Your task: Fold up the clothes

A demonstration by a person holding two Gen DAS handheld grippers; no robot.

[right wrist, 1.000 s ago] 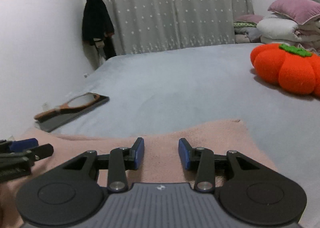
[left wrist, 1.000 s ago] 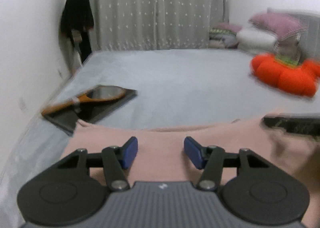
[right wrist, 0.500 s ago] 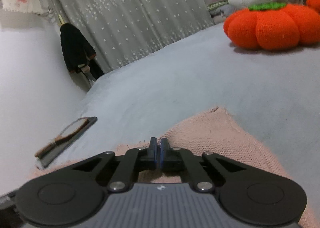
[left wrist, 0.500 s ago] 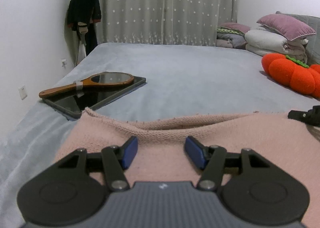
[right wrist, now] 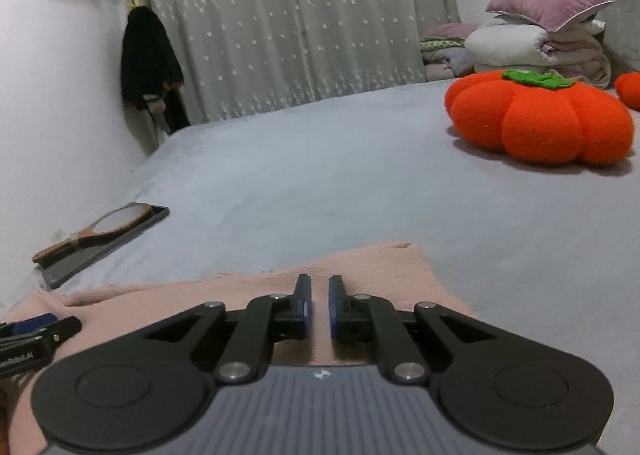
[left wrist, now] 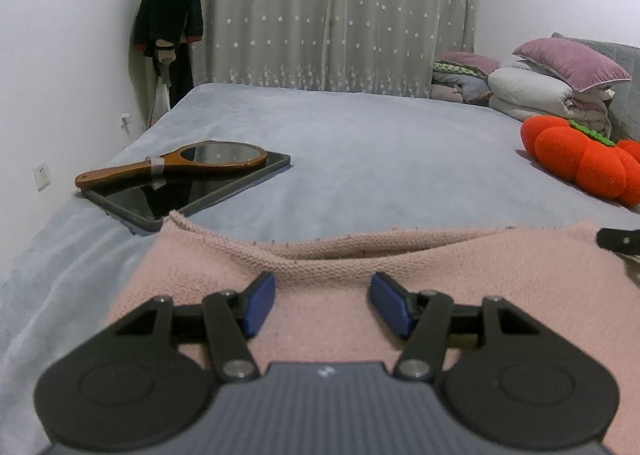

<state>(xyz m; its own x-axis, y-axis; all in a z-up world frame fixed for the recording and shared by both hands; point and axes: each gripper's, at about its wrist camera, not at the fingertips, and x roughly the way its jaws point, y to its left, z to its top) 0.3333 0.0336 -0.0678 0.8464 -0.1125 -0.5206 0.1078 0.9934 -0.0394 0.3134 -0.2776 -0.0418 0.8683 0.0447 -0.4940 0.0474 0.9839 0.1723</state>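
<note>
Hovering over pink sweater, left tool half-open (right tool nearly closed)

Mirror on tablet, left; sweater before; pumpkin cushion right.

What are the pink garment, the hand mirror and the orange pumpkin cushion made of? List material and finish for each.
Pink garment: knitted yarn, likely wool or acrylic; stitch rows and a rolled edge show, matte finish.
Hand mirror: apparently wood, glossy brown varnish on handle and frame, with reflective glass in the oval.
Orange pumpkin cushion: soft fuzzy fabric, possibly knit or plush, stuffed into lobes; green fabric top.
</note>
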